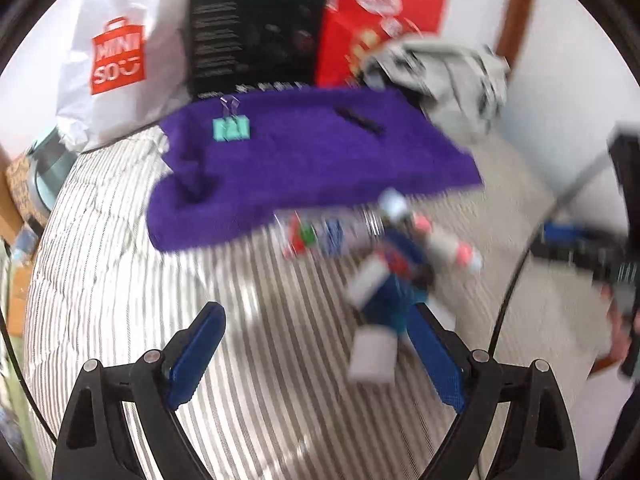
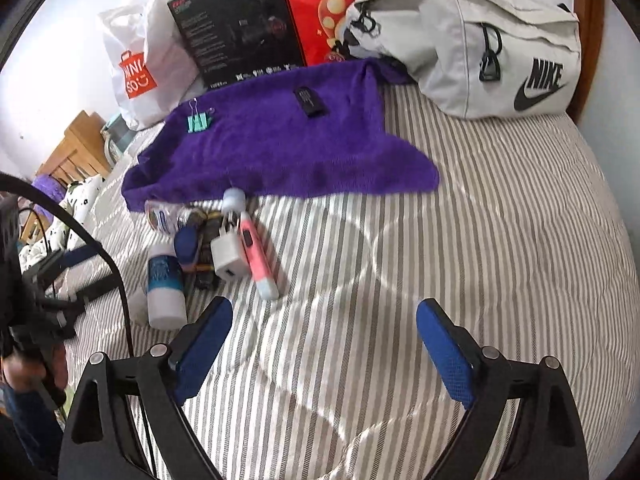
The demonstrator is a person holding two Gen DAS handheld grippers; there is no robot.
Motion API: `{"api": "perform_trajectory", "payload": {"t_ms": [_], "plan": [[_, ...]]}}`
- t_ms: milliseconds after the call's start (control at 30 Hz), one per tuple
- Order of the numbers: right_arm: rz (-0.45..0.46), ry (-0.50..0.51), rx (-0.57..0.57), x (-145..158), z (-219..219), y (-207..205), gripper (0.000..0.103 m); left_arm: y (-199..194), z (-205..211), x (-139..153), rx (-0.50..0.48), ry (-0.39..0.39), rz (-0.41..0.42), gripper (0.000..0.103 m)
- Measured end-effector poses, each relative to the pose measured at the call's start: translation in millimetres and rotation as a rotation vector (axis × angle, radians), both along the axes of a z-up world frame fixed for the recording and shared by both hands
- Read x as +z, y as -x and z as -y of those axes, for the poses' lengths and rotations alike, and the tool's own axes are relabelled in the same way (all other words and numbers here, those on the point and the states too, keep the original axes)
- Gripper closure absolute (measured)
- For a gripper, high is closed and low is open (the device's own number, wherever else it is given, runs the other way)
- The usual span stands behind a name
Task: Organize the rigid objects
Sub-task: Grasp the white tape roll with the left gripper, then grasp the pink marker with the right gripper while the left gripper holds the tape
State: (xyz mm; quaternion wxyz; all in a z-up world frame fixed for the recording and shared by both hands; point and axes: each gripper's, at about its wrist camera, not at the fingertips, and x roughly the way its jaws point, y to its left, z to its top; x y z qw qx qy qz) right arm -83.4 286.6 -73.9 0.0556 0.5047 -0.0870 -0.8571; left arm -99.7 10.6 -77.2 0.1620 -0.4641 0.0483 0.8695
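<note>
Your left tool (image 1: 316, 316) is spread wide w/ nothing between its blue fingers (image 1: 196, 354), hanging over the striped bed (image 1: 120, 280). That view is badly blurred, so the pile ahead reads only as smears. Your right tool (image 2: 325, 312) is likewise released, empty, over bare bedsheet (image 2: 480, 240).

Right view is sharp. The pile sits just below the front edge of the purple towel (image 2: 280, 148): a white charger (image 2: 227, 258) touching a pink-and-white pen-like item (image 2: 258, 258) on its right, a dark blue item (image 2: 188, 242) on its left, a white bottle w/ blue label (image 2: 164, 288) lying nearest the tool, and a clear bottle (image 2: 162, 216) at the towel's edge. A white round cap (image 2: 234, 199) touches the towel hem.

On the towel: a green binder clip (image 2: 198, 120) near the left corner, a small black block (image 2: 310, 100) further back, well apart.

Behind: white shopping bag (image 2: 140, 68), black box (image 2: 236, 24), red package (image 2: 320, 8), grey bag (image 2: 480, 40).
</note>
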Motion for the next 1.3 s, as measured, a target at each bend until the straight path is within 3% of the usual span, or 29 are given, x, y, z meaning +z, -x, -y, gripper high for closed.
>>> {"api": "perform_trajectory", "payload": {"t_ms": [133,200,267,300,467,733,833,1100,1233,1300], "plan": [[0.009,0.005,-0.004,-4.7,6.6,-9.4,0.011,-9.3,-12.5,-16.6,-0.045,0.072,-0.015,0.011],[0.01,0.005,-0.004,-5.5,8.8,-13.9,0.011,-8.1,-13.7,-22.4,-0.061,0.057,-0.022,0.018],[0.016,0.003,-0.002,-7.0,10.6,-18.3,0.011,-6.1,-13.1,-26.8,-0.082,-0.005,-0.007,0.034],[0.023,-0.005,-0.004,-8.6,10.9,-20.1,0.011,-5.8,-13.5,-29.1,-0.088,-0.015,0.004,0.037],[0.042,-0.014,-0.031,-13.6,4.6,-25.3,0.011,-15.9,-25.3,-33.2,-0.167,0.062,-0.037,0.047],[0.021,0.0,-0.016,-20.7,8.5,-14.4,0.011,-13.2,-26.1,-29.2,-0.194,0.019,-0.034,0.075],[-0.039,-0.05,0.043,-19.9,20.0,-0.4,0.011,-8.1,-17.7,-26.9,-0.144,-0.032,-0.008,0.075],[-0.06,-0.193,0.243,-34.4,49.2,32.4,0.012,-7.8,-8.8,-26.2,-0.115,-0.023,0.016,0.075],[-0.077,-0.316,0.259,-41.9,52.1,41.8,0.016,-4.6,-4.3,-26.4,-0.107,-0.061,0.038,0.075],[-0.076,-0.325,0.255,-42.9,47.0,46.0,0.016,-2.9,-2.7,-26.2,-0.102,-0.073,0.05,0.075]]}}
